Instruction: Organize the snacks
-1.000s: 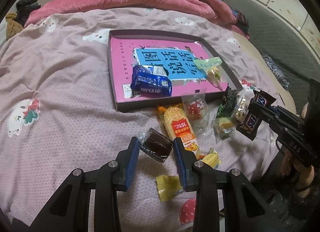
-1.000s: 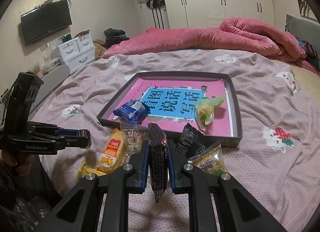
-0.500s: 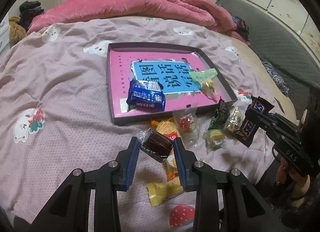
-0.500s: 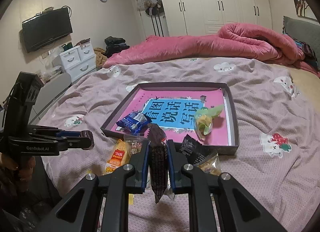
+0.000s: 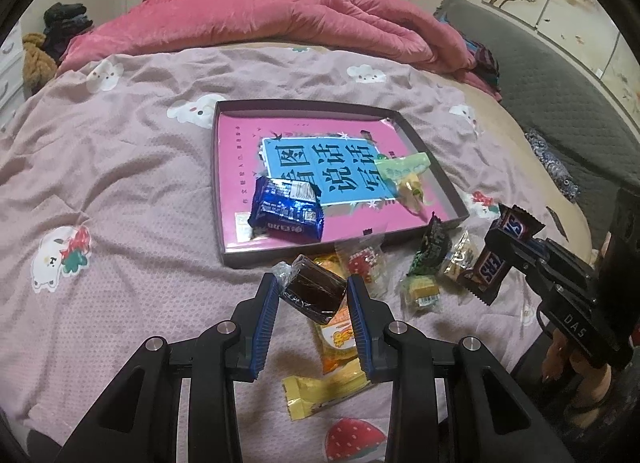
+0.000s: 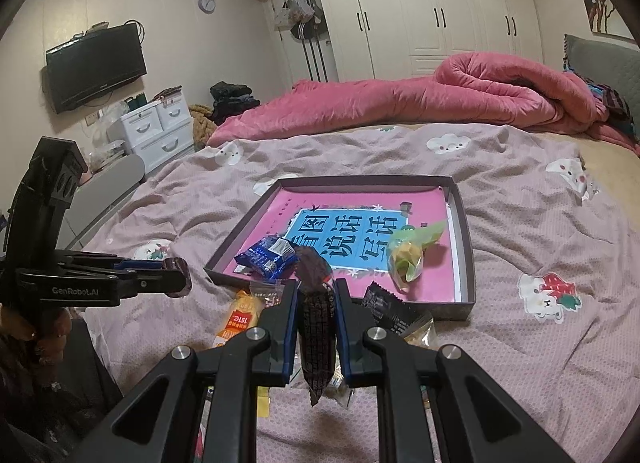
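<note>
Snack tray, blue packet, green packet inside

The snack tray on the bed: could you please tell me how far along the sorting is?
Done: the tray holds a blue packet and a green-wrapped snack. In hand: the left gripper grips a dark brown cake; the right gripper grips a Snickers bar. Left: several packets on the bedsheet, including an orange one.
</note>
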### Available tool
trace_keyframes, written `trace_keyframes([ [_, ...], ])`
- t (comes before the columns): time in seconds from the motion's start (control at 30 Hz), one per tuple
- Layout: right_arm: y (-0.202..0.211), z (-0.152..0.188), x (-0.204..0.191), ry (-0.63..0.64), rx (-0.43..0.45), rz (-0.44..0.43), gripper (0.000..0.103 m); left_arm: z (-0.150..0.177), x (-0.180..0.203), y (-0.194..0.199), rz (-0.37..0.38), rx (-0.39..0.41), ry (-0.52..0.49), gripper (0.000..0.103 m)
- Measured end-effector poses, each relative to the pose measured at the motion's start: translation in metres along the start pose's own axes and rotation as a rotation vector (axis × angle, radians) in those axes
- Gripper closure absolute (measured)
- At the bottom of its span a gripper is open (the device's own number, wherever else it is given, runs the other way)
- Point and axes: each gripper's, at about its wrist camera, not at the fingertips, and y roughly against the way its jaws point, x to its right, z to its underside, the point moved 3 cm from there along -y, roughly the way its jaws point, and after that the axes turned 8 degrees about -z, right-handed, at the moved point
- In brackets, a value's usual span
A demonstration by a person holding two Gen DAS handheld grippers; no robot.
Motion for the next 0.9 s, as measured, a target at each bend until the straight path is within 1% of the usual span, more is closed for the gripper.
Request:
trace_keyframes([
  [0.6,0.005,-0.008,0.007,-0.014,0.036,0.016,0.086,-0.019,0.019,0.0,0.014,0.021,0.001,0.067],
  [0.9,0.009,-0.015,0.018,-0.033,0.062,0.036,0.086,-0.031,0.024,-0.007,0.023,0.022,0.028,0.067],
])
